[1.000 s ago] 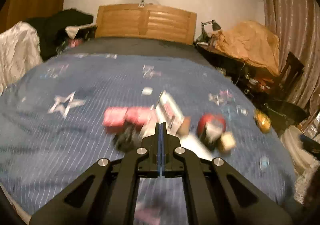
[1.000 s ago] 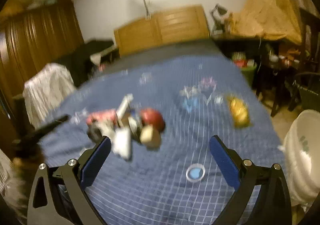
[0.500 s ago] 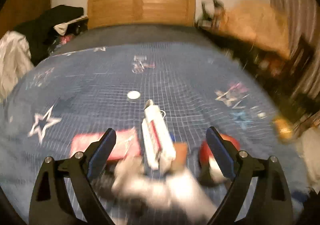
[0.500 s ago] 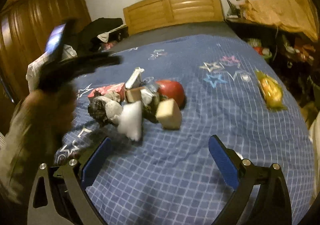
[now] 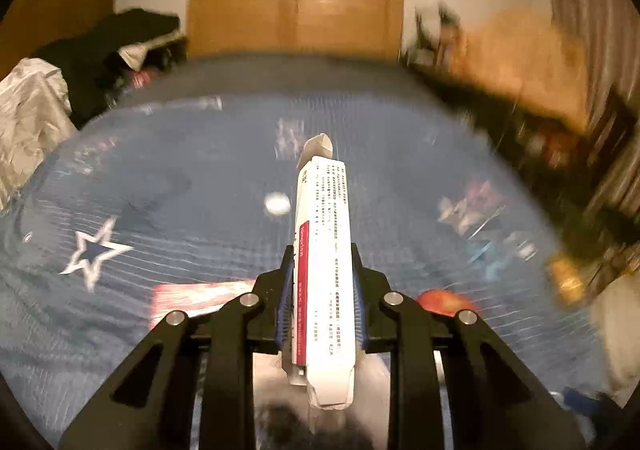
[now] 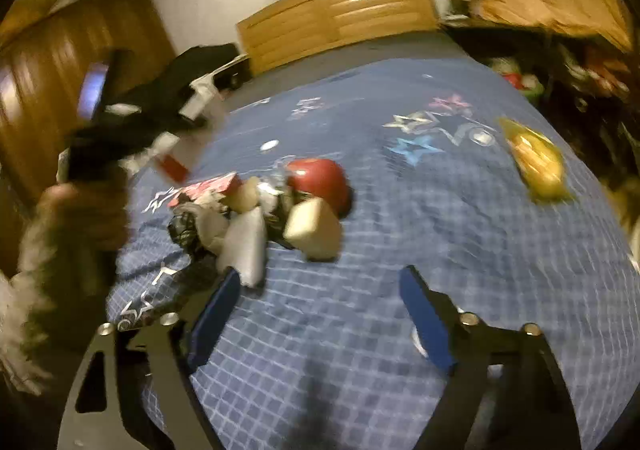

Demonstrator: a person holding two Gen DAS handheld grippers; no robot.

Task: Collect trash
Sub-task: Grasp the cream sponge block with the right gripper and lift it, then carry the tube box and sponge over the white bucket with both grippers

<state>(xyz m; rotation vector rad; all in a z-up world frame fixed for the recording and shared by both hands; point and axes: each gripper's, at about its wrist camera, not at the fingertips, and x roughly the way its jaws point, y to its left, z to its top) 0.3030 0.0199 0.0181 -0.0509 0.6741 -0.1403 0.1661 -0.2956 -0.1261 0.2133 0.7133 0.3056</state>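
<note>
- In the left wrist view the left gripper (image 5: 322, 290) is clamped on a long white carton (image 5: 324, 270) with red side and dark print, held at frame centre and pointing up-frame over the bed (image 5: 180, 190).
- Only the right wrist view shows the whole trash pile (image 6: 260, 210) at centre-left — a red round item (image 6: 320, 182), a tan block (image 6: 314, 228), crumpled white scraps — plus a yellow wrapper (image 6: 538, 162) at right.
- The right gripper (image 6: 320, 314) stands apart, empty, low in its frame.
- At left of that view the left gripper and carton are badly blurred — print unreadable.
</note>
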